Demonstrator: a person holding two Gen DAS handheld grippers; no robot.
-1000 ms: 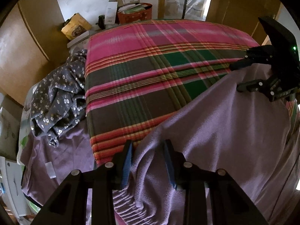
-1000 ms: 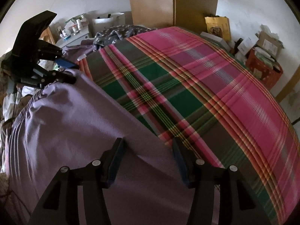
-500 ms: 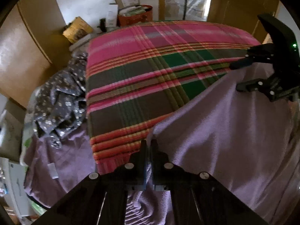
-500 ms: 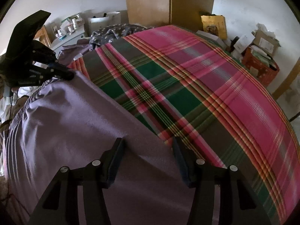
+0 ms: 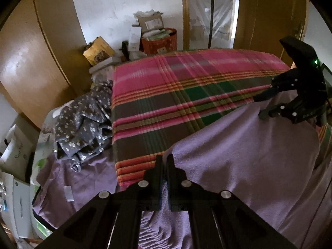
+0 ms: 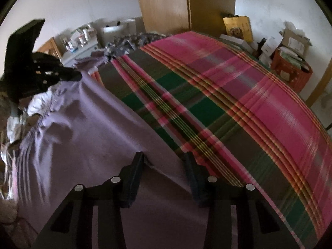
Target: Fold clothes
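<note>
Currently, my left gripper [image 5: 165, 161] is clamped on an edge of the lilac garment [image 5: 244, 151], which lies on the near side of the plaid bedspread [image 5: 186, 95]. My right gripper [image 6: 164, 161] is spread apart over the same cloth. Wooden wardrobe doors [image 5: 31, 62] and cardboard boxes [image 5: 149, 20] line the walls.

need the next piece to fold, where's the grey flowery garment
In the left wrist view, the grey floral garment lies crumpled at the left, against the plaid blanket's left edge.
</note>
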